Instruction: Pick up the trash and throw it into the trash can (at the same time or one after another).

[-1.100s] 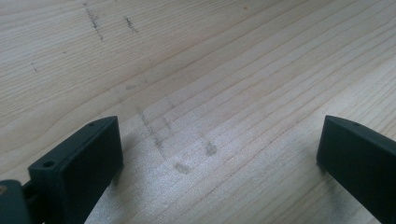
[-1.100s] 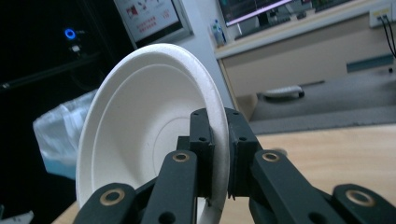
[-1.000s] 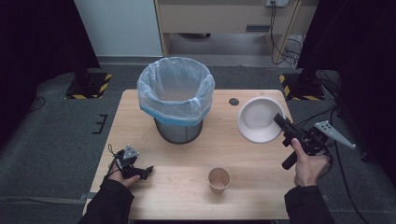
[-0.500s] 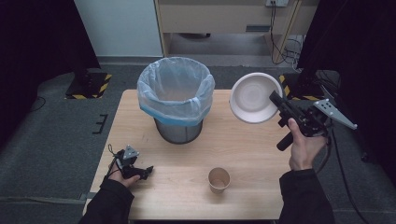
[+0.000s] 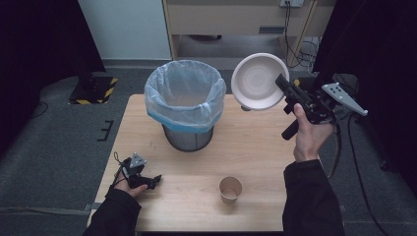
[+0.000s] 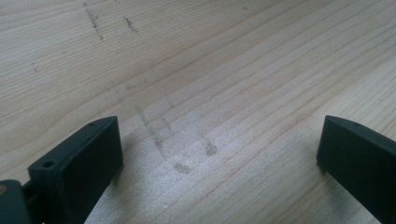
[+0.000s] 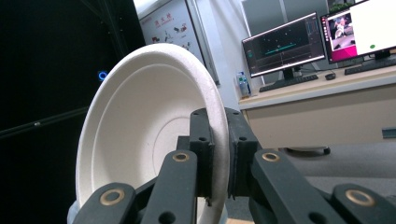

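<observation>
Overhead, right gripper point(image 5: 281, 84) jaws clamp white bowl point(image 5: 259, 81); left gripper point(image 5: 153, 181) jaws wide on wooden table point(image 5: 255, 147).

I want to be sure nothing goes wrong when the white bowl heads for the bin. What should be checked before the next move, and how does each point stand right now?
1. Grip on the bowl: the right gripper is clamped on its rim. Ok.
2. Bowl off the table: held up in the air, tilted on edge. Ok.
3. Bin mouth open: the liner is spread wide over the rim. Ok.
4. Bowl over the bin: it sits to the right of the rim, not above it. Not ok.
5. Left gripper out of the way: resting open at the near left of the table. Ok.
6. Paper cup: upright, near the front edge, away from the bin. Ok.
</observation>
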